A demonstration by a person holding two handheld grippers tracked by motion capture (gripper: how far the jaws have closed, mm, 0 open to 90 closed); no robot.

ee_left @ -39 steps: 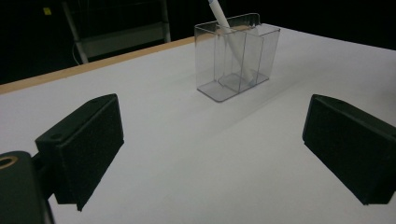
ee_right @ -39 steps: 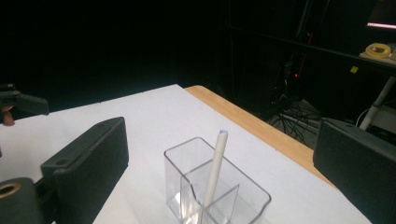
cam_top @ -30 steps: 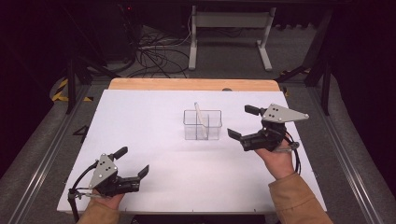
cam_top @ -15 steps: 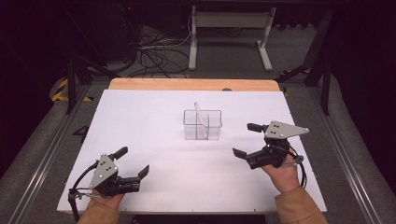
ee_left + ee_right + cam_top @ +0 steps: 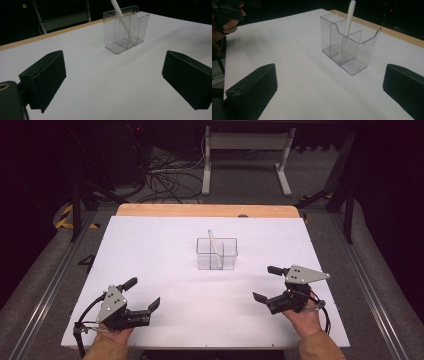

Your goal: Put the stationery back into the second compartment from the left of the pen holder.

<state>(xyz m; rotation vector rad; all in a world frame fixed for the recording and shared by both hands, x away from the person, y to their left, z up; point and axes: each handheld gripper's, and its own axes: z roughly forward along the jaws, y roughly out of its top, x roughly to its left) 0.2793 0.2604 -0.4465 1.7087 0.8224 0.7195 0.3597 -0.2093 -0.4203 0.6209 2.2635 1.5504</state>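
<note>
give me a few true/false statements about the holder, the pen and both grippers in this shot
1. The white pen stands tilted inside the clear holder. True.
2. The right gripper is shut on the pen. False: its jaws are open and empty, near the table's front edge.
3. The left gripper is open. True.
4. The holder lies tipped on its side. False: it stands upright on the white table.
5. The holder has a divider inside. True.
</note>
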